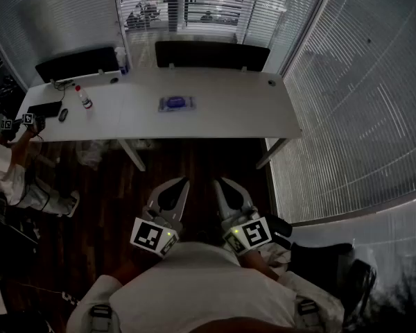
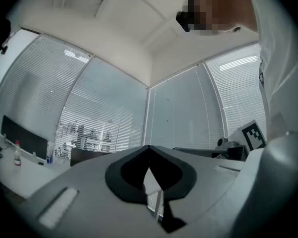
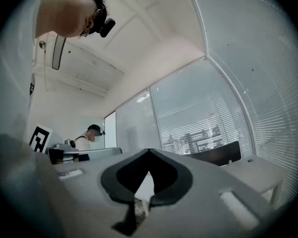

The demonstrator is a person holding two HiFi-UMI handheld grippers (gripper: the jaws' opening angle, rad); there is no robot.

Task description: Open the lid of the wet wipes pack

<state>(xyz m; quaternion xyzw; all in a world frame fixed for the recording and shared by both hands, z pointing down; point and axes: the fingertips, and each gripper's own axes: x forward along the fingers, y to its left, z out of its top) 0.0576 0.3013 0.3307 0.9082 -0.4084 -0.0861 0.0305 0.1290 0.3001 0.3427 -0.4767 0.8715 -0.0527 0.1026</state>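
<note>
Fingers (image 2: 79, 182) of left gripper (image 1: 183, 182) and right gripper (image 1: 219, 183) together, empty; wet wipes pack (image 1: 176, 103) lid indistinct.

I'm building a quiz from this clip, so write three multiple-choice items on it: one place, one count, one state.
1. Where does the wet wipes pack lie? A) on the white table B) on the floor C) on a chair
2. How many dark monitors stand along the table's far edge? A) one B) two C) four
3. How do the right gripper jaws stand? A) wide apart B) clamped on the pack C) together, empty
Key: 1 A, the blue pack rests mid-table; 2 B, two stand side by side; 3 C, the tips meet, nothing between.
</note>
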